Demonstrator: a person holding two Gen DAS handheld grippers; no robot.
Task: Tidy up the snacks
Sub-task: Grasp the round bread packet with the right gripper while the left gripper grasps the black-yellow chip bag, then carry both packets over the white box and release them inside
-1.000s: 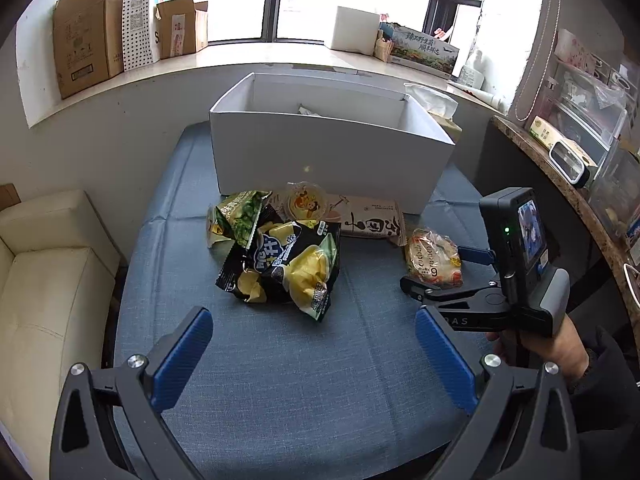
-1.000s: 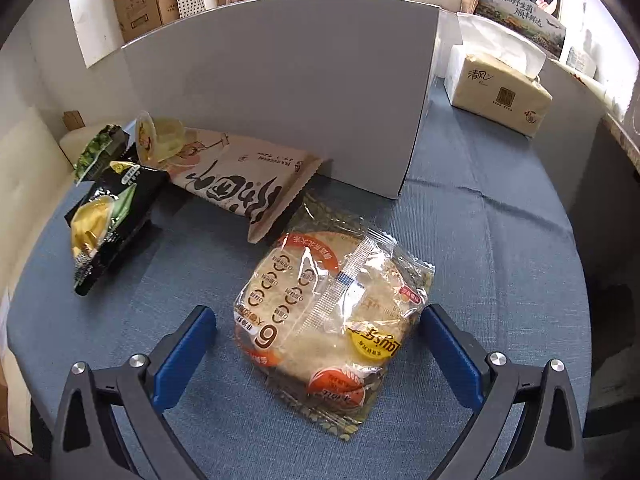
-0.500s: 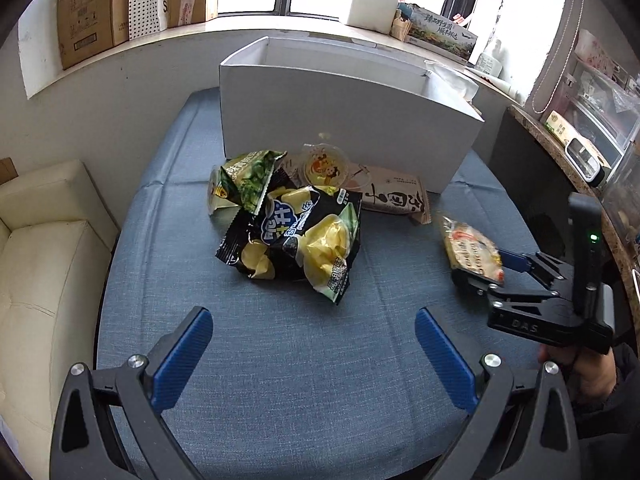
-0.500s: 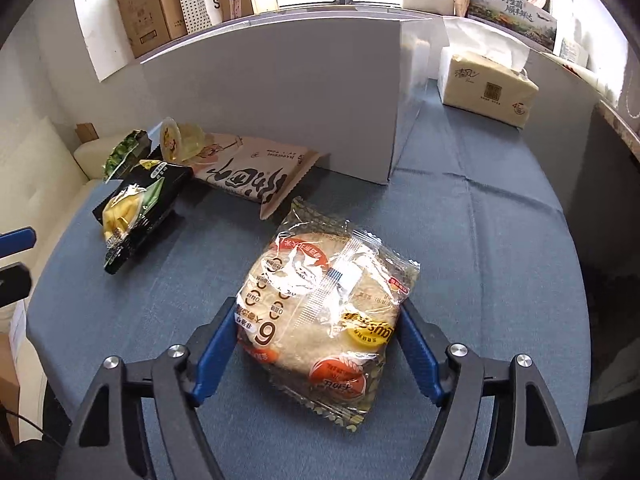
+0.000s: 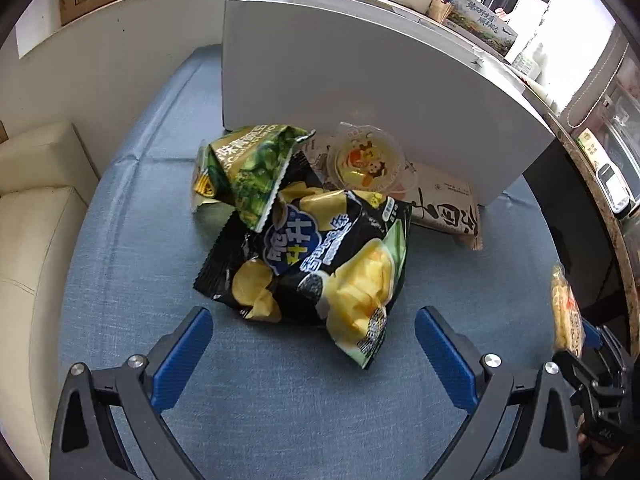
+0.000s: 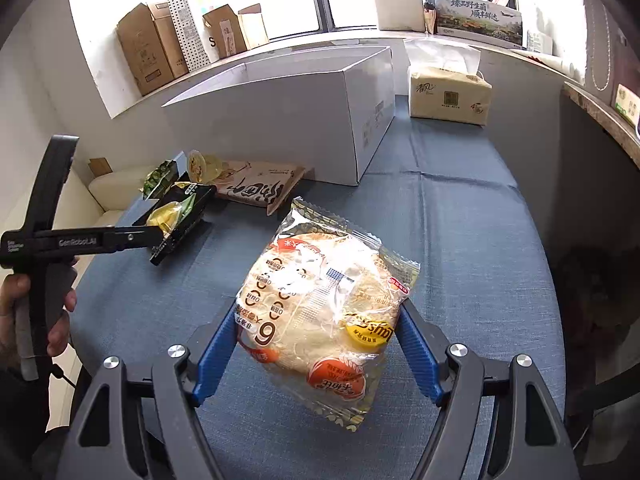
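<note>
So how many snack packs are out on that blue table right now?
5. The bread pack sits in the right gripper. The black chip bag, green bag, jelly cup and tan packet are piled before the white box. The pile may hide others.

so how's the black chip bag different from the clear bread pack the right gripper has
The black chip bag is opaque, printed with yellow chips; the bread pack is clear, so the pale round bread shows through. The chip bag lies on the blue cloth in the pile by the white box, with the green bag overlapping it; the bread pack is alone, clamped in the right gripper. No jaws touch the chip bag: the left gripper is open. Both are sealed snack packets.
</note>
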